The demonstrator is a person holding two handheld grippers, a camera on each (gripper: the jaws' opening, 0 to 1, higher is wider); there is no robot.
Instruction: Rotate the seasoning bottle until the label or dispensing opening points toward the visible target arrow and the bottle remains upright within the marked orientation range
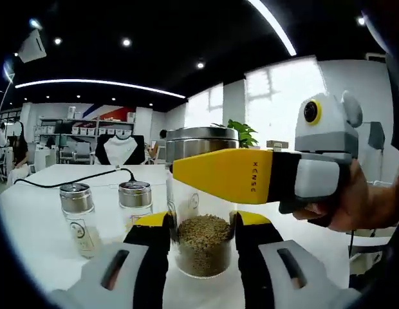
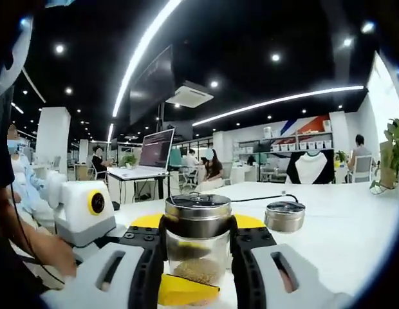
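Left gripper pinched the upright seasoning bottle low — right gripper clamped its neck, directly ahead.

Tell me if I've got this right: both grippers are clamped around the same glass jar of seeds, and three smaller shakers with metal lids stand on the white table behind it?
Nearly. The left gripper and the right gripper do close around one seasoning jar, but the left gripper view shows two smaller shakers, not three: one and another on the white table.
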